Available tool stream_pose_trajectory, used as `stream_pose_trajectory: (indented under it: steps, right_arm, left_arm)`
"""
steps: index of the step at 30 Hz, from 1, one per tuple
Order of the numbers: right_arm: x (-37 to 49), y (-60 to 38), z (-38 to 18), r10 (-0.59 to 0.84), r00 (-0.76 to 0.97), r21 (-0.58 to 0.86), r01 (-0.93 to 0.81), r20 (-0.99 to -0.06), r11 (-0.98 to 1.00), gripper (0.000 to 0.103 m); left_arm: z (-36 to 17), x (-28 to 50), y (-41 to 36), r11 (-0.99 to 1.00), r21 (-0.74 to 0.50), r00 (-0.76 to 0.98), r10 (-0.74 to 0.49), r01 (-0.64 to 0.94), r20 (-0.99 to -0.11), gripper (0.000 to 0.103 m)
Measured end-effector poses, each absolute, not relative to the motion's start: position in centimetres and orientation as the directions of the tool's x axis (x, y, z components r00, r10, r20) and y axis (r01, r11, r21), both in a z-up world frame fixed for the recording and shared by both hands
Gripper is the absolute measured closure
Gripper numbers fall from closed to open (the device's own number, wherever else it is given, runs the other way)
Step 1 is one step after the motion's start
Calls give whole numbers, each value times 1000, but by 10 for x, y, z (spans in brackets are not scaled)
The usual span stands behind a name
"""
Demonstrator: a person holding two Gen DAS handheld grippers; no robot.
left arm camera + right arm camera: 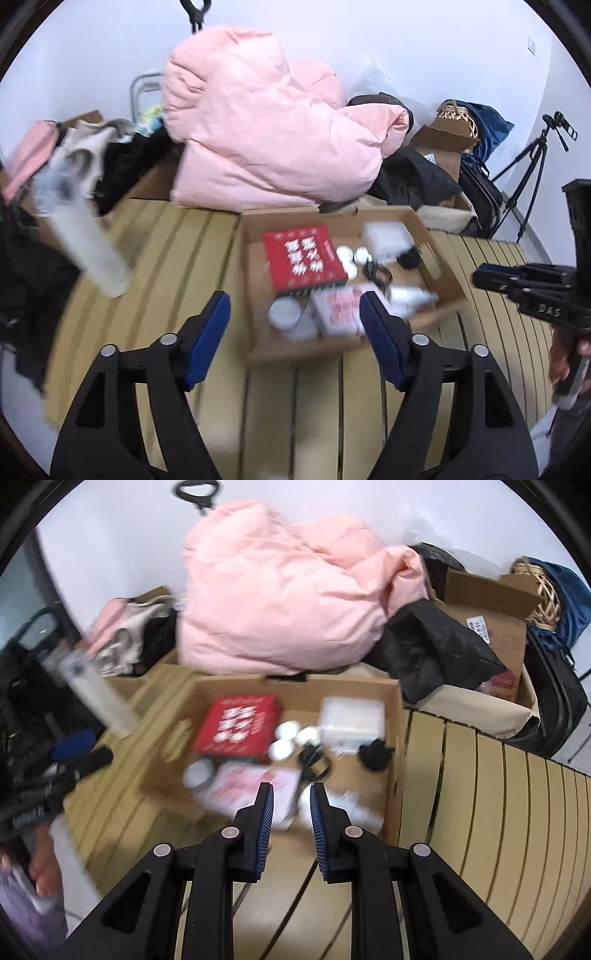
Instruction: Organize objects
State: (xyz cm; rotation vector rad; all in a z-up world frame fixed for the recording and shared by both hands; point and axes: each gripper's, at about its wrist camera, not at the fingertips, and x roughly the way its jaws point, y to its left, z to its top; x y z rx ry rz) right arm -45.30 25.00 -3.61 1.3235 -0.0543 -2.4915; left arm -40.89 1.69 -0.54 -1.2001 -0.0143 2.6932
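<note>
- The left gripper point(293, 317) stands wide, its blue pads far apart with nothing between them; it hangs over the slatted wooden surface point(177, 258), touching nothing
- Just ahead of it and a little right sits the open cardboard box point(255, 280); inside lie a red book point(303, 258), small white round jars point(284, 314) and a white rectangular container point(386, 240)
- A pale cylindrical bottle point(88, 251), blurred, appears tilted ahead to its left
- The right gripper point(291, 805) is narrow, a slim gap between its pads, holding nothing; the box's near edge lies directly under its tips
- A pink quilt point(288, 609) is heaped beyond the box
</note>
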Motion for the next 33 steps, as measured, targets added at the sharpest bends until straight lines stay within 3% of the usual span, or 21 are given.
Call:
stream_pose_trajectory:
  steps: [1,3,4,5,6,7,13,18,23,25,28,33]
  right_arm:
    - [-438,251,-25,-294,-522,171,271,-801,-947,80]
    - [-390,253,4,-260,-554,104,297,-791,-949,72]
    - [-361,253,18,-238,-575,62,309,-783,-949,56]
    - [-338,252,28,-222,-593,30,316,-774,-948,27]
    - [-315,252,37,-213,-613,7,320,-761,-947,14]
    - [-292,251,44,-207,-635,-11,322,-745,-947,8]
    - [-135,247,64,-214,-717,-60,336,-663,-940,8]
    - [-51,229,38,-212,-738,-90,346,-640,-934,8]
    - [-8,215,14,-229,-739,-15,308,-634,-951,8]
    - [-4,212,18,-223,-748,-12,295,-625,-955,8]
    - [3,212,29,-193,-782,-29,261,-593,-965,8]
    - [7,217,30,-235,-792,64,242,-563,-968,8]
  left_arm:
    - [8,-392,10,-981,-88,-653,180,-171,-735,29]
    - [36,-345,-9,-984,-96,-674,173,-150,-718,4]
    - [47,-322,-17,-987,-98,-700,159,-127,-696,0]
    - [56,-295,-25,-990,-95,-737,138,-101,-661,0]
    - [62,-269,-30,-995,-69,-758,100,-72,-645,0]
    - [66,-246,-33,-997,-47,-767,71,-54,-637,0]
    - [72,-108,-46,-993,-19,-801,104,-115,-590,0]
    - [64,-34,-36,-982,113,-881,80,-149,-467,0]
    - [43,-10,-32,-983,34,-850,141,-183,-508,0]
    - [39,-10,-33,-986,26,-828,122,-163,-548,0]
    - [41,1,-37,-993,26,-838,80,-111,-539,0]
    - [35,6,-41,-999,5,-831,38,-50,-556,0]
